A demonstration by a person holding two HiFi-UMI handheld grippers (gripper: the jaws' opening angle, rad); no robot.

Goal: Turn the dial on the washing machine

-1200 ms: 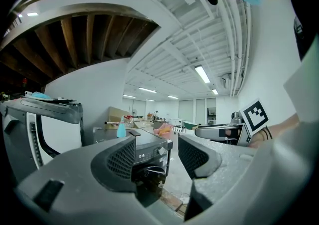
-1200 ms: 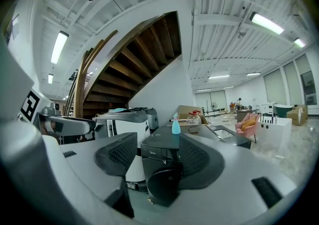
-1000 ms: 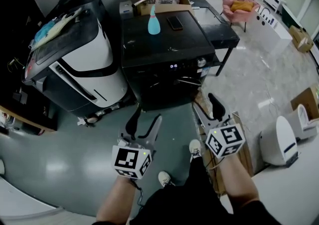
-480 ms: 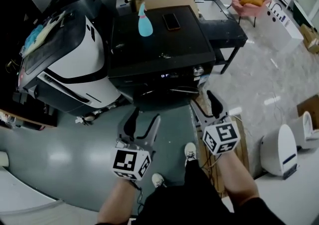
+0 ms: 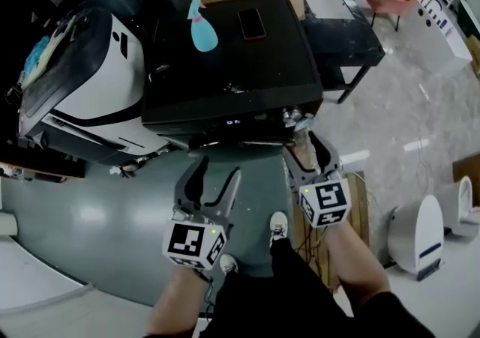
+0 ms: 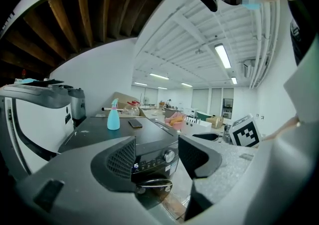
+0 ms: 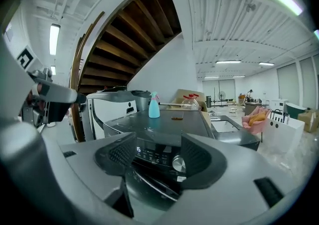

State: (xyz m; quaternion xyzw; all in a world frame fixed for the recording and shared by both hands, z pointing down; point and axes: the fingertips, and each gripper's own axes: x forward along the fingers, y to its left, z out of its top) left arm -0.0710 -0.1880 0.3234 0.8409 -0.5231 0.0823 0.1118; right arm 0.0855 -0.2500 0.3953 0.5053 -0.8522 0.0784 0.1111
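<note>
The lit display point(image 6: 135, 165) on the washing machine point(image 5: 232, 67) seems to read 15; nothing else legible.

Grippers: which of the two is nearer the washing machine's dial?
The right gripper: in the head view its open jaws almost reach the silver dial, while the left gripper hangs farther back and to the left.

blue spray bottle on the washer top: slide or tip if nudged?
The spray bottle stands upright and flares to a wide base, so a low push would probably slide it on the smooth washing machine top. A push high up at its narrow neck seems likelier to tip it. Looks plastic, probably light; fill level can't be told.
</note>
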